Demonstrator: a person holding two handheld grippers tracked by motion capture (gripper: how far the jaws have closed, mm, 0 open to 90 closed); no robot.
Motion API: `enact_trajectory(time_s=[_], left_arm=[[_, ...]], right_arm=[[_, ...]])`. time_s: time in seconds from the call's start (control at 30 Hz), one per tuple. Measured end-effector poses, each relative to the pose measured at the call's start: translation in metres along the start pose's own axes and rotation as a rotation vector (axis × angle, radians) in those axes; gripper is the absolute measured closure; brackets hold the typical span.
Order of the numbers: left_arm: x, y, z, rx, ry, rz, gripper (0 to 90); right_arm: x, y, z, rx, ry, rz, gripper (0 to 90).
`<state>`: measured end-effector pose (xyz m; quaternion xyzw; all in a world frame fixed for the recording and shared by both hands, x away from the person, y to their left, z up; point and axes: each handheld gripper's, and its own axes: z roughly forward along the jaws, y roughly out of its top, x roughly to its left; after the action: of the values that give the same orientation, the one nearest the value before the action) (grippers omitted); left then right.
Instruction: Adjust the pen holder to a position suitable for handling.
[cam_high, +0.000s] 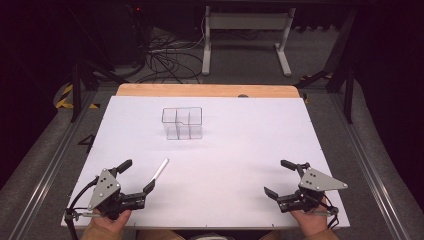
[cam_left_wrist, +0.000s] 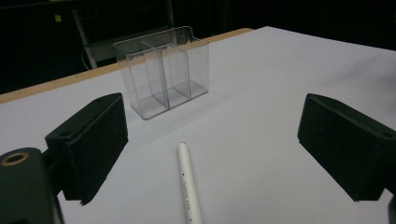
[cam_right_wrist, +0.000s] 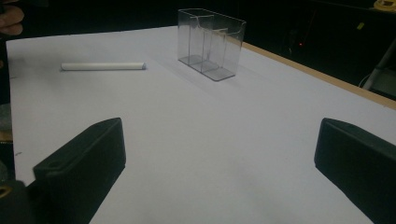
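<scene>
A clear plastic organiser with several compartments stands upright on the white table, toward the back and a little left of centre. A white pen lies flat at the front left. My left gripper is open near the front left corner, its jaws wide apart with the near end of the pen between them and untouched; the organiser stands beyond. My right gripper is open at the front right with nothing between its jaws. From there the organiser and pen lie far ahead.
A wooden strip runs along the table's far edge. Behind it stand a white desk frame and loose cables on the floor. Metal rails flank both sides of the table.
</scene>
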<state>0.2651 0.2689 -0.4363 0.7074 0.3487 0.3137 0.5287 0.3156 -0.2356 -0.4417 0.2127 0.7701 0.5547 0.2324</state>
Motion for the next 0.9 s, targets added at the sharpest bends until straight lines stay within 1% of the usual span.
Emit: enact_trajectory(time_s=[0.1,0.13,0.2,0.23,0.33,0.37,0.47,0.6,0.67,0.7,0.73,0.77,0.87,0.9], left_arm=[[0.0005,0.0001,-0.0001,0.003,0.0,0.0,10.0],[0.0008,0.0006,0.0001,0.008,0.01,0.007,10.5],[0.0007,0.0006,0.0003,0.011,0.017,0.008,11.1],[0.0016,0.0004,0.0005,0.014,0.009,0.008,11.5],[0.0015,0.0003,0.0004,0.007,0.005,-0.004,11.5],[0.002,0.0006,0.0002,0.005,0.006,0.004,11.5],[0.0007,0.001,-0.0007,0.008,0.004,0.017,11.6],[0.0003,0.0017,-0.0004,0.011,0.004,0.026,11.7],[0.0009,0.0019,-0.0003,0.012,-0.002,0.024,11.7],[0.0009,0.0019,-0.0001,0.012,-0.005,0.016,11.7],[0.0009,0.0019,-0.0001,0.012,-0.005,0.016,11.8],[0.0012,0.0021,-0.0001,0.015,-0.015,0.007,11.8],[0.0009,0.0025,0.0005,0.013,-0.015,0.009,12.4],[0.0012,0.0036,0.001,0.019,-0.016,0.02,12.4]], right_arm=[[0.0003,0.0002,0.0003,0.003,-0.003,-0.004,3.4],[0.0004,0.0005,0.0003,0.006,-0.004,-0.004,3.7],[0.0005,0.0007,0.0003,0.007,-0.006,-0.005,4.4],[0.0006,0.001,0.0005,0.017,-0.02,-0.01,6.1],[0.0004,0.0012,0.0007,0.02,-0.018,-0.01,6.5],[0.0004,0.0019,0.0016,0.025,-0.01,-0.003,6.8],[0.0018,0.0031,0.0031,0.029,-0.004,-0.013,7.1],[0.0024,0.0038,0.0034,0.03,0.0,-0.013,7.4],[0.0021,0.0039,0.0037,0.028,0.001,-0.01,7.5],[0.0021,0.004,0.0039,0.029,0.002,-0.01,7.5],[0.0022,0.004,0.0041,0.03,0.002,-0.011,7.5],[0.0023,0.0041,0.0042,0.031,0.003,-0.011,7.5],[0.0025,0.0041,0.0044,0.032,0.006,-0.012,7.7],[0.0024,0.0039,0.0046,0.033,0.009,-0.01,7.7]])
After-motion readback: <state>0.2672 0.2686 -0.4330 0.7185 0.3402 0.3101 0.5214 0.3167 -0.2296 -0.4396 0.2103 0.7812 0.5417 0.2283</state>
